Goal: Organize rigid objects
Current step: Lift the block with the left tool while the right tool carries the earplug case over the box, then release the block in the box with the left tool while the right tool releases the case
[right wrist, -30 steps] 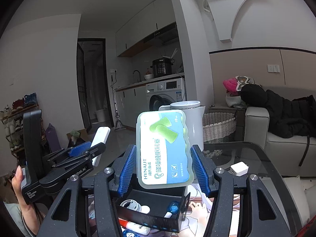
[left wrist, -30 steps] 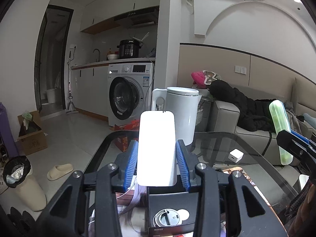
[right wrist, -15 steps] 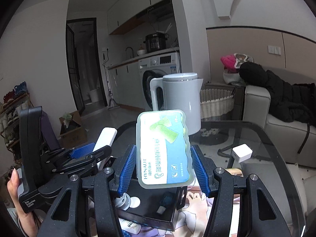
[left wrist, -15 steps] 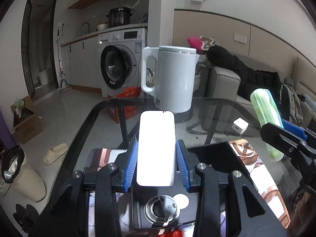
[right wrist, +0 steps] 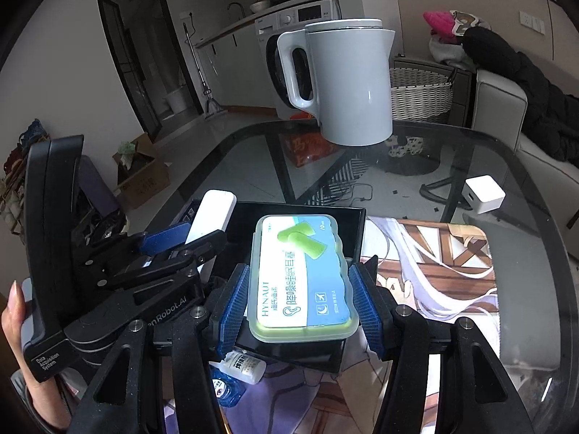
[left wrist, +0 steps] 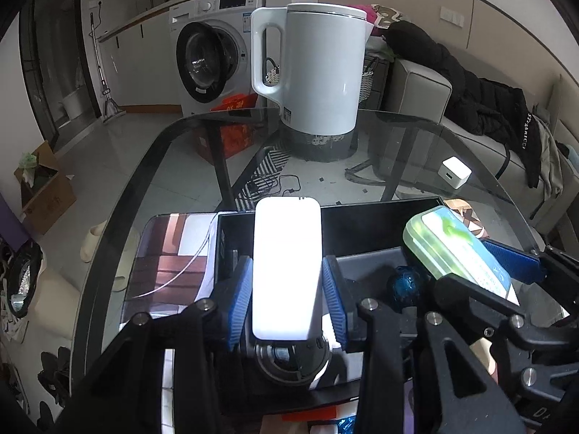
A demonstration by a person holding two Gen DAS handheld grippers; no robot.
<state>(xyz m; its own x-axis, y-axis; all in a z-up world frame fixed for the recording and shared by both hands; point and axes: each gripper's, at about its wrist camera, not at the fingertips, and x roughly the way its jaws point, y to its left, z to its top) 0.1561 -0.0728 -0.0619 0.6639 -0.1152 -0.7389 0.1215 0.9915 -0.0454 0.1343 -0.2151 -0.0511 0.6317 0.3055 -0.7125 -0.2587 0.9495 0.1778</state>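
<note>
My left gripper (left wrist: 287, 296) is shut on a flat white plastic case (left wrist: 286, 267), held upright over the black organizer box (left wrist: 362, 224). My right gripper (right wrist: 302, 302) is shut on a green earplug box (right wrist: 302, 278) with a blue and white label, also above the black organizer box (right wrist: 318, 213). In the left wrist view the green earplug box (left wrist: 459, 249) sits at the right, tilted over the box. In the right wrist view the white case (right wrist: 210, 217) and left gripper (right wrist: 181, 246) are at the left. Inside the box lie a round metal lid (left wrist: 289, 361) and a blue ball (left wrist: 403, 285).
A white kettle (left wrist: 318, 68) stands at the far side of the glass table (left wrist: 416, 137). A small white charger cube (left wrist: 454, 172) lies to the right. A printed mat (right wrist: 434, 271) underlies the box. Small bottles (right wrist: 240, 365) lie near the box's front. A hand (right wrist: 14, 322) holds the left gripper.
Both grippers have tilted downward and sunk toward the black box, still holding their items. The kettle and table now fill more of the view, and the green box has come closer to the white case.
</note>
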